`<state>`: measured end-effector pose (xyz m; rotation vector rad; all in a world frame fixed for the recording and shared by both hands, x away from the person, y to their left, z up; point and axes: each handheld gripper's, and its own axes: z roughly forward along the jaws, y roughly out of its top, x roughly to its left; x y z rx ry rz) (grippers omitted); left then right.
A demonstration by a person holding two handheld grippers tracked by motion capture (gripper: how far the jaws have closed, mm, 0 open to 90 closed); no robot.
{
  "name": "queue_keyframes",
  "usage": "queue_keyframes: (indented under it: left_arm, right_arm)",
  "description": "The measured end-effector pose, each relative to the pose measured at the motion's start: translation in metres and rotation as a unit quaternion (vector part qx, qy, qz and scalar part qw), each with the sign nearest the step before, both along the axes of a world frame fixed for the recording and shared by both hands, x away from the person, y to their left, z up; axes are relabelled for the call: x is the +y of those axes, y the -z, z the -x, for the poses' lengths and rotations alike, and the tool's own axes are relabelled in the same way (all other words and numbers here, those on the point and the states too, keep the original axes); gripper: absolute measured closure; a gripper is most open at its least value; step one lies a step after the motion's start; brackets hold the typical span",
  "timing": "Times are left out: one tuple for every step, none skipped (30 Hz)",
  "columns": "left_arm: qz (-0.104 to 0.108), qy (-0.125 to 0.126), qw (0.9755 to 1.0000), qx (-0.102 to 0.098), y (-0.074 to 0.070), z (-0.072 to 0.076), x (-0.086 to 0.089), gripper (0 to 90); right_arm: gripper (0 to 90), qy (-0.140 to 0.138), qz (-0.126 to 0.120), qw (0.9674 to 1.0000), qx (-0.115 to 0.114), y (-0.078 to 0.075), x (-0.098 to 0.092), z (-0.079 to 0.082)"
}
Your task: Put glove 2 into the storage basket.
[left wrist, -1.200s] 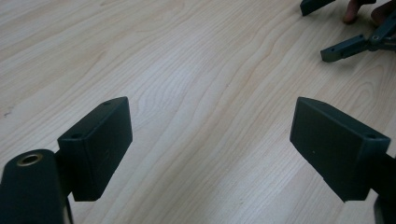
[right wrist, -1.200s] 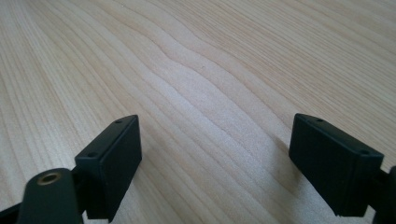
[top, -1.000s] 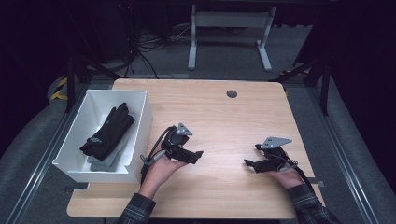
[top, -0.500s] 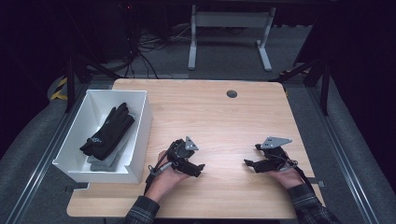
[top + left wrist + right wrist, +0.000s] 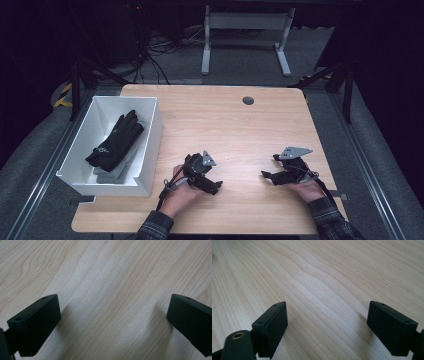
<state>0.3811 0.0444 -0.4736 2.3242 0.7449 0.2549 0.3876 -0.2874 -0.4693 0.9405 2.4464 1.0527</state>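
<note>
The left gripper (image 5: 212,185) sits low on the table (image 5: 225,125), jaws wide and just opening further, nothing between them; the right gripper (image 5: 270,175) rests to its right, also wide open and empty; the gloves (image 5: 115,142) lie in the white box (image 5: 150,145), far left.
</note>
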Motion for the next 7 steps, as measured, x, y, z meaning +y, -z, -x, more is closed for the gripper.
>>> queue_keyframes:
  left_arm:
    - [0.006,0.004,1.0000,-0.005,0.0014,0.0002,0.0017,0.0]
    - [0.011,0.004,0.9999,-0.006,0.0023,0.0010,0.0028,0.0]
    - [0.014,0.005,0.9998,-0.009,0.0030,0.0011,0.0034,0.0]
    - [0.014,0.006,0.9998,-0.009,0.0029,0.0011,0.0035,0.0]
    - [0.014,0.006,0.9998,-0.009,0.0029,0.0011,0.0035,0.0]
    - [0.015,0.007,0.9998,-0.010,0.0031,0.0008,0.0034,0.0]
    - [0.016,0.007,0.9998,-0.010,0.0031,0.0008,0.0034,0.0]
  right_arm:
    - [17.4,0.000,0.000,1.0000,0.000,0.0000,0.0000,0.0000]
    - [17.4,0.000,0.000,1.0000,0.000,0.0000,0.0000,0.0000]
    - [17.4,0.000,0.000,1.0000,0.000,0.0000,0.0000,0.0000]
    - [17.3,-0.001,0.000,1.0000,0.000,0.0000,0.0000,-0.0001]
    - [17.3,0.000,0.000,1.0000,0.000,0.0000,0.0000,0.0000]
    - [17.3,-0.001,0.000,1.0000,0.000,0.0000,0.0000,-0.0001]
    - [17.3,-0.001,0.000,1.0000,0.000,0.0000,0.0000,-0.0001]
